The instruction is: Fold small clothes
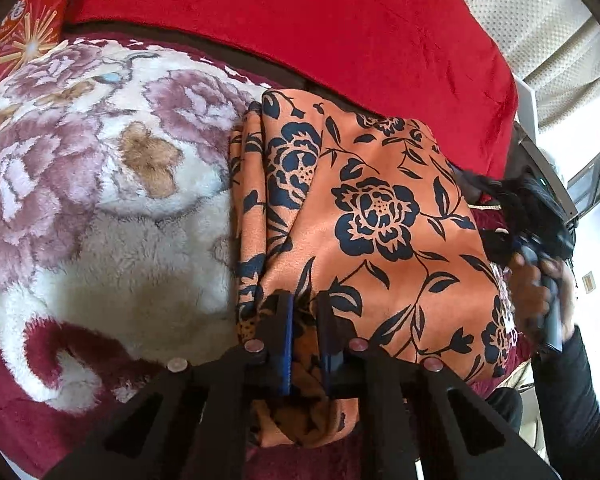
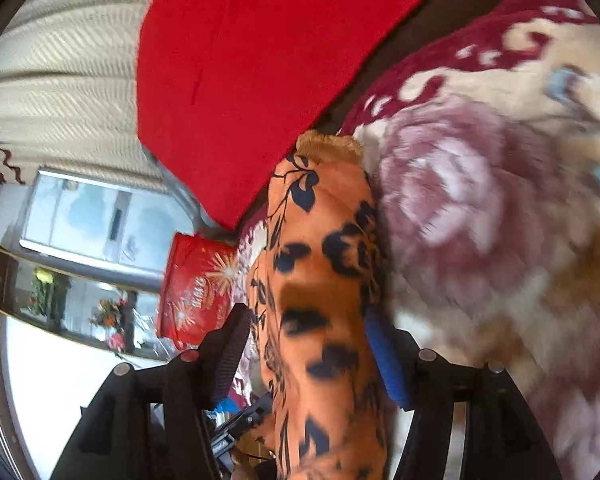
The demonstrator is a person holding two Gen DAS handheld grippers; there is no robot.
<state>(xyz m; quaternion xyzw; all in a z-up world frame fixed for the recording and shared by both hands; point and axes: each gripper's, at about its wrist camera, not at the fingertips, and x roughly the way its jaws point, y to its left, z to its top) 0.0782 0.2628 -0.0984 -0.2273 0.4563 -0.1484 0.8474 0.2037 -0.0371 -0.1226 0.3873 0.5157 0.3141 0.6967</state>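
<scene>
On the plush blanket (image 1: 100, 208), folded orange floral garment (image 1: 372, 216)

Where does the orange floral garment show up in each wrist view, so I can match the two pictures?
Left wrist: the orange floral garment fills the centre-right, lying on the plush floral blanket, its near edge between the left gripper jaws.
Right wrist: it runs up the lower centre, bunched between the right gripper jaws, motion-blurred.
Shared landmark: the red cushion at the top of both views.
</scene>
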